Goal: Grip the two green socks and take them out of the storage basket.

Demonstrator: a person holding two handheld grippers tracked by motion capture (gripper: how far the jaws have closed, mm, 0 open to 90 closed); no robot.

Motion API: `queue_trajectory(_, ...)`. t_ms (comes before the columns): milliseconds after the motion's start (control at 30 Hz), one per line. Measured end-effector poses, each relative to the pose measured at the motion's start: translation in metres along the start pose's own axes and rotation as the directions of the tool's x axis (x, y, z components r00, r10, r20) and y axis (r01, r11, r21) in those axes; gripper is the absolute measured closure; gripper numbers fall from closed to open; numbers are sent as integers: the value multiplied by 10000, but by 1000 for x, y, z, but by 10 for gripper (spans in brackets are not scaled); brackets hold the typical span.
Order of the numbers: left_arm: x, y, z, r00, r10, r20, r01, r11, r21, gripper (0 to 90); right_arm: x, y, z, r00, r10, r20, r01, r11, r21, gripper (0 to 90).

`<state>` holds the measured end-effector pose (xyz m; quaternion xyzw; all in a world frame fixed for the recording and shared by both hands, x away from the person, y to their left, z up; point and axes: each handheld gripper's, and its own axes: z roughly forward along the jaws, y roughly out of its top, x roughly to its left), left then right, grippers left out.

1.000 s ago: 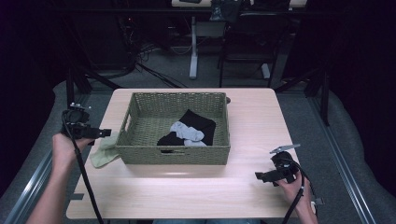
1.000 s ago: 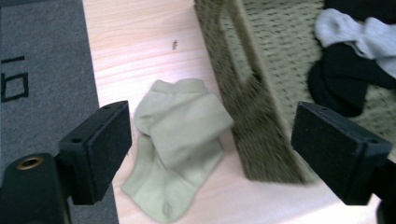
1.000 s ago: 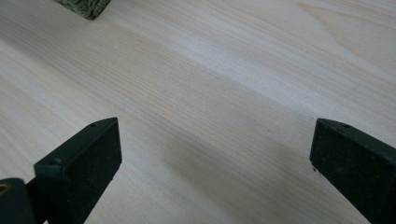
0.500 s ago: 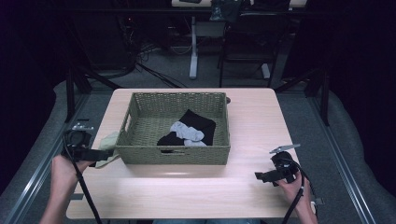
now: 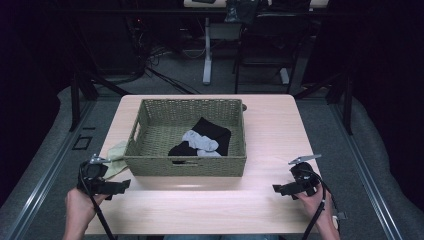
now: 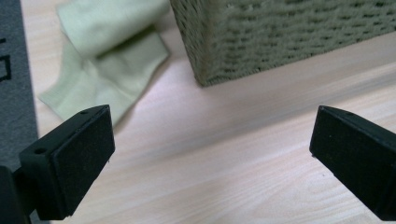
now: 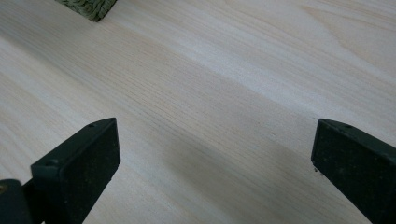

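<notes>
Left gripper (image 5: 111,188): has drawn back to lower left of the high view, jaws released, empty
Right gripper (image 5: 285,189): unmoved at lower right, jaws released
Green sock (image 6: 105,65): on tabletop (image 5: 200,210) beside basket (image 5: 185,165), not yet binned
Basket contents: black and grey socks (image 5: 202,140)

Basket (image 5: 185,165) sits mid-frame on the desk (image 5: 200,210), walls up on all sides; entry from above only, socks (image 5: 202,140) inside. Bare desk strip runs across the lower frame btwn basket front & near edge. Left hand-held gripper (image 5: 122,186), jaws wide apart, at lower left near basket corner (image 6: 205,70); green cloth (image 6: 102,65) lies just beside that corner. Right hand-held gripper (image 5: 278,190), lower right, jaws wide over bare wood (image 7: 210,93). Right of basket: open desk.
</notes>
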<state>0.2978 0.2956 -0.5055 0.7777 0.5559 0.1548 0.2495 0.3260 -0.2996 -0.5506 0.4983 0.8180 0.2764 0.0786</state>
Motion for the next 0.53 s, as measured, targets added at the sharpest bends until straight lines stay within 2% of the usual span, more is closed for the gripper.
queue_trajectory(33,-2,-6,5,10000,-60,-49,61,10000,50,0,0,0,1,10000,9,25,-9,10000,-15,7)
queue_trajectory(133,-2,-12,8,9997,-217,-58,217,9998,52,0,0,0,0,10000,-18,19,18,10000,10,7)
queue_trajectory(200,-2,-18,12,9995,-310,55,309,9994,152,0,0,0,1,10000,-25,16,25,10000,5,7)
queue_trajectory(333,-4,-27,21,9989,-468,-7,468,9989,-12,0,0,0,1,10000,-20,-7,20,10000,23,7)
queue_trajectory(400,-4,-29,22,9991,-416,96,415,9991,112,0,0,0,2,10000,-29,85,29,10000,43,8)
queue_trajectory(533,-2,-28,19,9992,-373,-168,371,9993,-109,0,0,1,3,10000,-71,66,70,10000,58,7)
